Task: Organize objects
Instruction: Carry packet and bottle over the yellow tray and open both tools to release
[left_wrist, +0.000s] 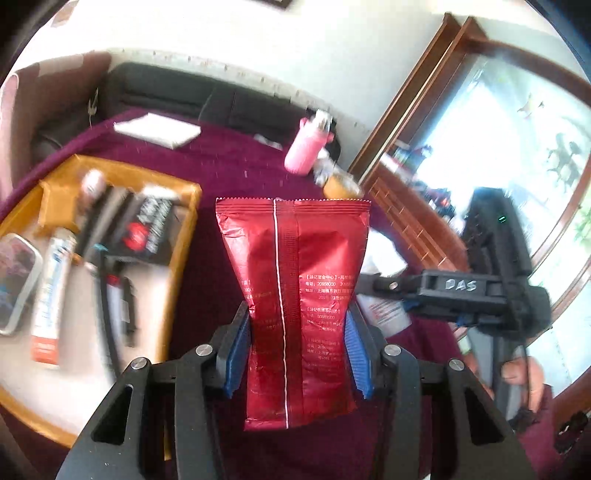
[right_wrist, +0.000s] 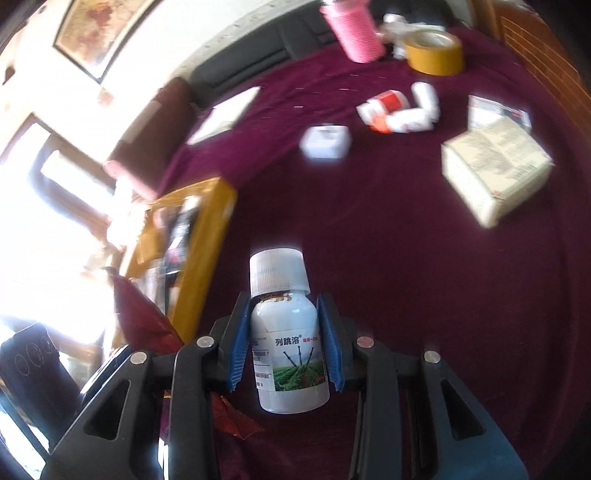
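Beside the wooden tray (left_wrist: 184, 206), just off its right rim, I have the left gripper (left_wrist: 299, 350) clenched on a red foil packet (left_wrist: 295, 295). The blue pads pinch the packet at its waist, low down, so the foil bulges above and below the grip and the top seal stands clear for setting down. I hold it above the purple cloth of the table (left_wrist: 229, 162), not touching it.

The right gripper (right_wrist: 284, 350) is off to the right of the tray, its jaws grasping a small white bottle (right_wrist: 288, 332) around the body, under the ribbed cap. Gripping the straight wall rather than the cap keeps the bottle from twisting loose, I judge.

Inside the tray already lie a tube (left_wrist: 51, 291), a dark box (left_wrist: 147, 229) and a phone-like case (left_wrist: 14, 280), laid lengthwise side by side, so the tray reads as the collecting place. Far from the tray, across the table, a pink bottle (right_wrist: 354, 33), a tape roll (right_wrist: 436, 51), several small white bottles (right_wrist: 402, 110) and a cardboard box (right_wrist: 495, 170) remain loose. Both held things look bound for the tray; the free floor near its right wall seems the likeliest spot.
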